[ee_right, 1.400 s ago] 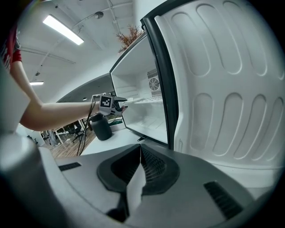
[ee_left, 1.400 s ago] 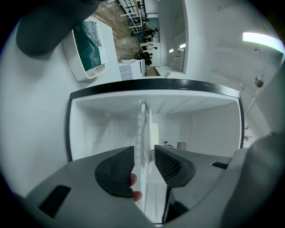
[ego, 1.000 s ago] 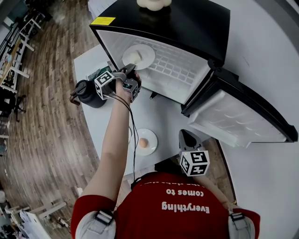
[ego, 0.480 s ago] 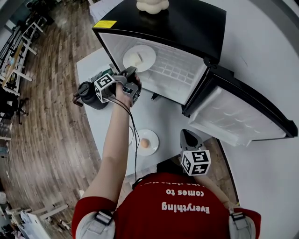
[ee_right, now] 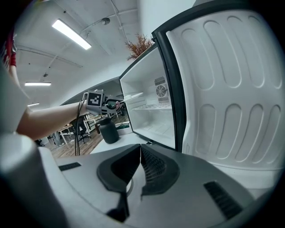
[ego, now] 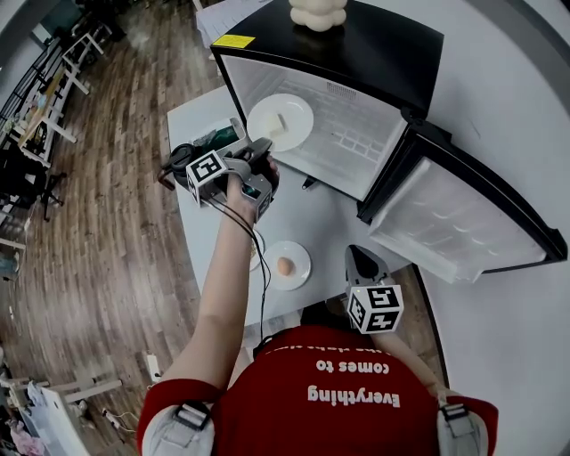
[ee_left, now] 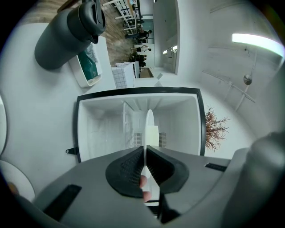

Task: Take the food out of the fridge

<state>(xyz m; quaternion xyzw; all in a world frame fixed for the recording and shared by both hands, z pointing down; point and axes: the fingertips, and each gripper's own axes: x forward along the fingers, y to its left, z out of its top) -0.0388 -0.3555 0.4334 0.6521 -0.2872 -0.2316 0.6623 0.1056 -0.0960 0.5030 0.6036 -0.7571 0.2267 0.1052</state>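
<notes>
A white plate with a pale block of food hangs at the mouth of the open black fridge. My left gripper is shut on the plate's near rim. In the left gripper view the plate stands edge-on between the closed pads, with the food on its right side and the fridge's white inside behind it. My right gripper hovers low by the fridge door. Its jaws are shut and hold nothing. In the right gripper view the held plate shows far off.
A second white plate with an orange-brown piece of food lies on the white table in front of the fridge. A dark jug and a tray with green contents stand left of the fridge. A pale object sits on the fridge's top.
My left gripper has lifted the plate and drawn it from inside the fridge to its front opening. The right gripper has barely moved.
</notes>
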